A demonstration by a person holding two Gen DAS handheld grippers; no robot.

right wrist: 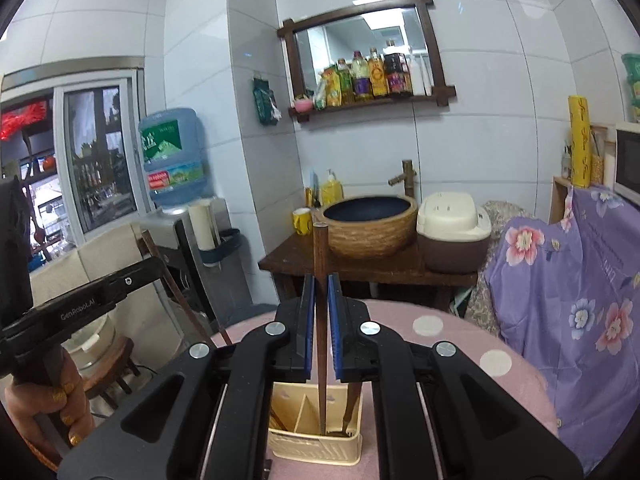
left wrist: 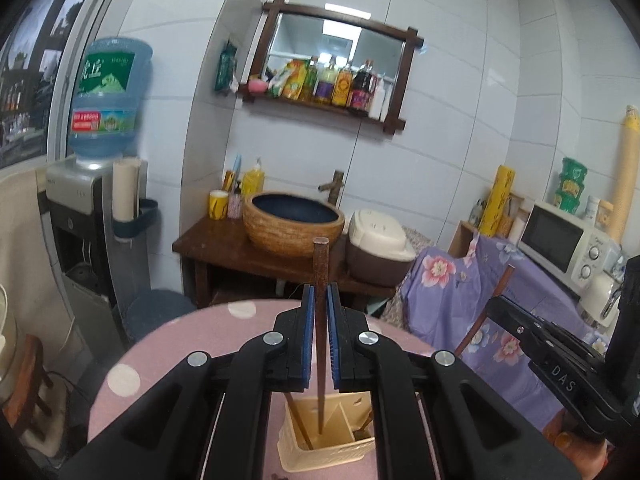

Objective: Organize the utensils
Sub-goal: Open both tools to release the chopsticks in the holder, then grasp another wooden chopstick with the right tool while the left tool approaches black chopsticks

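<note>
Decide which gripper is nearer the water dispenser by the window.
Left. The left gripper, clamped on a chopstick, is on the water dispenser's side. The right gripper, clamped on a second chopstick, is farther off, toward the floral cloth.

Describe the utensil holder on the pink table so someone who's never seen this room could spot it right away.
Start at the round pink table with white dots. Near its front edge, just below the two grippers, stands the cream plastic utensil holder, a small open-topped box with ribbed walls. Nothing else on the table resembles it: inner dividers split it into compartments, and dark wooden utensils stand inside.
</note>
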